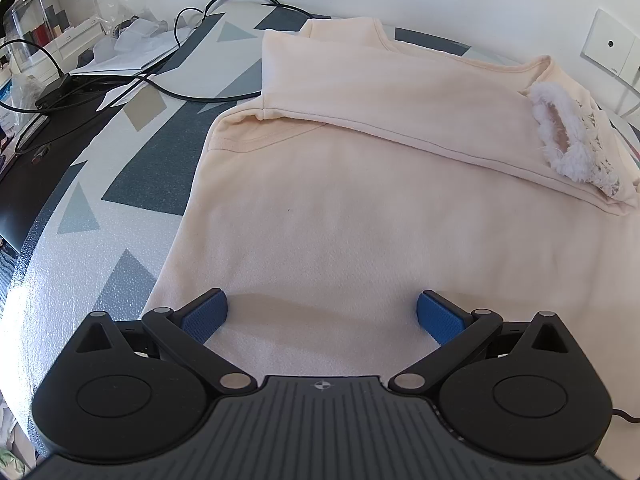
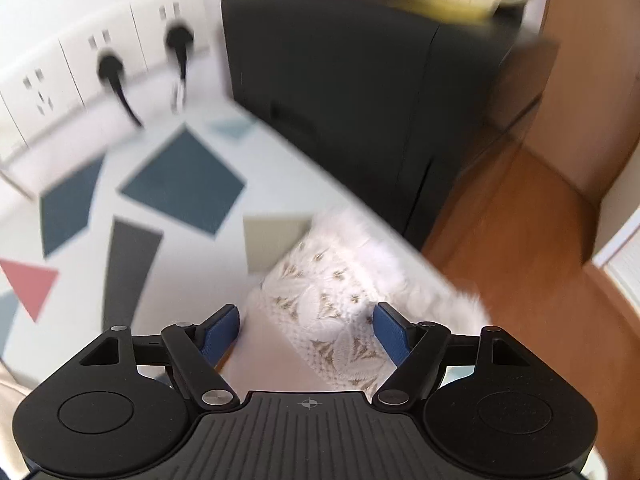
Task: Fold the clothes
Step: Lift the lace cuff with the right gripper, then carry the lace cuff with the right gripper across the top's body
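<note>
A pale peach sweatshirt [image 1: 340,184] lies spread on the patterned table cover, one sleeve folded across its body. That sleeve ends in a white fluffy cuff [image 1: 568,136] at the right. My left gripper [image 1: 322,314] hovers open over the lower body of the garment, nothing between its blue pads. In the right wrist view, which is blurred, a white lace-and-fur sleeve end [image 2: 344,300] lies near the table's edge. My right gripper [image 2: 306,330] stands open above it, the lace lying between the fingers, pads not pressing on it.
Black cables [image 1: 160,76], papers and clear boxes crowd the far left of the table. A black cabinet [image 2: 360,92] stands past the table's right edge, beside wall sockets [image 2: 100,64] with two plugs. Wooden floor [image 2: 520,260] lies below the edge.
</note>
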A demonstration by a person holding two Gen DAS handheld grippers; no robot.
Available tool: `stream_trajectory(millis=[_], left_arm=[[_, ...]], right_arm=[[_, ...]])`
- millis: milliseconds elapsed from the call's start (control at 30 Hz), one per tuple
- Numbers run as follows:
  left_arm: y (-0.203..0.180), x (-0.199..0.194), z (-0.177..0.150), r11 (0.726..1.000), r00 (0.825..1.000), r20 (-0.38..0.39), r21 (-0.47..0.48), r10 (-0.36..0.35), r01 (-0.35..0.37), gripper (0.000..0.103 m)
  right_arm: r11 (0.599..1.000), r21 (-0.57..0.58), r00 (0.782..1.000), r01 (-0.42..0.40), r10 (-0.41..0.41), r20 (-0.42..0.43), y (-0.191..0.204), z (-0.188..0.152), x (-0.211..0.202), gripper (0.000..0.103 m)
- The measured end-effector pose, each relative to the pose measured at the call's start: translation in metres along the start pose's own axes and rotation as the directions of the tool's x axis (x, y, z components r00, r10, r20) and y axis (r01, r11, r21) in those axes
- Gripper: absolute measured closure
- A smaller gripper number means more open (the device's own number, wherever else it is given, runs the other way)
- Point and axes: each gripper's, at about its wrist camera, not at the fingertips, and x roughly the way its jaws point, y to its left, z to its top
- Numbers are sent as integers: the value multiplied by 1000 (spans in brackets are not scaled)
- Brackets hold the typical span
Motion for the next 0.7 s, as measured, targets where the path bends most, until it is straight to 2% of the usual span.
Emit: stream_trajectory(millis=[33,67,100,133,200,233,267,300,333,400,433,500,600,667,700], left_arm=[[0,0,0,1000,1000,2,0,0,0,0],[0,0,0,1000,1000,3,0,0,0,0],[0,0,0,1000,1000,4,0,0,0,0],[0,0,0,1000,1000,3,-1,0,0,0],[0,0,0,1000,1000,1,-1,0,0,0],[0,0,1,1000,1000,0,-2,0,0,0],[-1,0,1,1000,1000,-1,-2,1,-1,0],[-1,0,1,1000,1000,-1,-2,1,-1,0],[-1,0,1,1000,1000,-2,-3,1,-1,0],[-1,0,1,1000,1000,-2,-4,2,-2,0],[-1,0,1,1000,1000,-1,-4,2,-2,0],[-1,0,1,1000,1000,1,-4,2,-2,0],[-1,0,0,1000,1000,12,-6,3,-3,0],[-1,0,-1,1000,1000,14,-6,3,-3,0],[-1,0,0,1000,1000,13,-7,3,-3,0]], right_arm=[[1000,-21,1000,14,-14,25,4,0,1,46],[999,-34,999,-2,4,36,6,1,1,55],[999,-44,999,-22,25,48,7,3,1,78],[997,-21,995,-80,81,63,6,8,-3,92],[981,23,977,-194,191,98,4,18,-11,94],[966,42,961,-255,248,123,3,24,-16,94],[932,50,916,-359,341,211,-2,27,-31,94],[887,48,854,-459,426,298,-8,31,-46,94],[836,34,781,-548,496,380,-13,34,-61,94],[789,-35,679,-614,550,487,-25,33,-83,93],[795,-47,680,-604,546,490,-30,32,-86,89],[821,10,750,-571,517,412,-43,26,-65,85],[863,87,838,-498,452,306,-66,9,-37,90],[893,132,885,-430,387,260,-83,-8,-21,91],[895,150,893,-420,377,245,-93,-16,-18,90]])
